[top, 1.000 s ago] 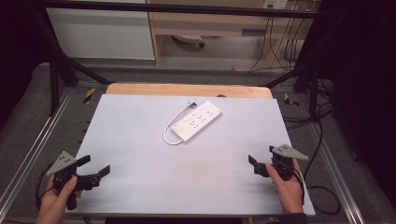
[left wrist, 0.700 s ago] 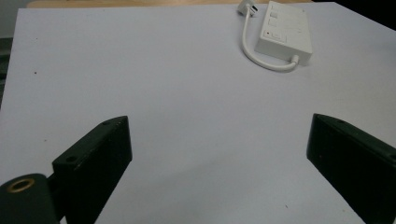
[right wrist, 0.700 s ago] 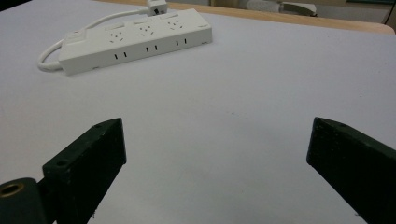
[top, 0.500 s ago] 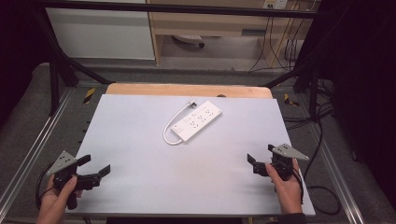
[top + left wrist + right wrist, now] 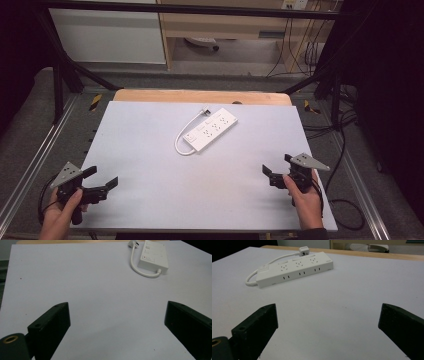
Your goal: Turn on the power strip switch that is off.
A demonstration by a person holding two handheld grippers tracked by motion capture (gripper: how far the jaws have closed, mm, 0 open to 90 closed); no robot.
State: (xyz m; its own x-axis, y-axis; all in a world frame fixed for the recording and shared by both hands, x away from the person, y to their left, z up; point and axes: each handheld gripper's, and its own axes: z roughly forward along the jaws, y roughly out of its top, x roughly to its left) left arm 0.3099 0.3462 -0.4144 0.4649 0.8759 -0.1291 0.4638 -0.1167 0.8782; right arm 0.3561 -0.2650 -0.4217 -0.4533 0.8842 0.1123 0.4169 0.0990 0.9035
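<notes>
A: What is closest to us at the bottom of the high view?

B: Two hands, each with a gripper. The left gripper [image 5: 97, 180] is in the lower left corner. The right gripper [image 5: 276, 168] is in the lower right. Both have their jaws spread wide, and nothing is between them.

A: What will they pick up?

B: I think the white power strip [image 5: 210, 129]. It lies flat on the grey table [image 5: 150, 165], a bit above the middle of the high view, well apart from both grippers. In the right gripper view it sits at the upper left [image 5: 295, 268].

A: Is it heavy?

B: Probably not. It looks like hard plastic, stiff and fairly light. The sides look smooth, so it might slip a little.

A: And the cord?

B: The short cord [image 5: 182, 135] is bendy. It loops round from the near end to the plug [image 5: 205, 111] at the far side. It will flop and drag along.

A: Where should a gripper hold it?

B: Across the narrow sides of the long body, near the middle. That looks safer than pulling the cord.

A: Any words on it?

B: I see a small red mark near the switch end [image 5: 145, 257]. Any writing is too small to read.
</notes>
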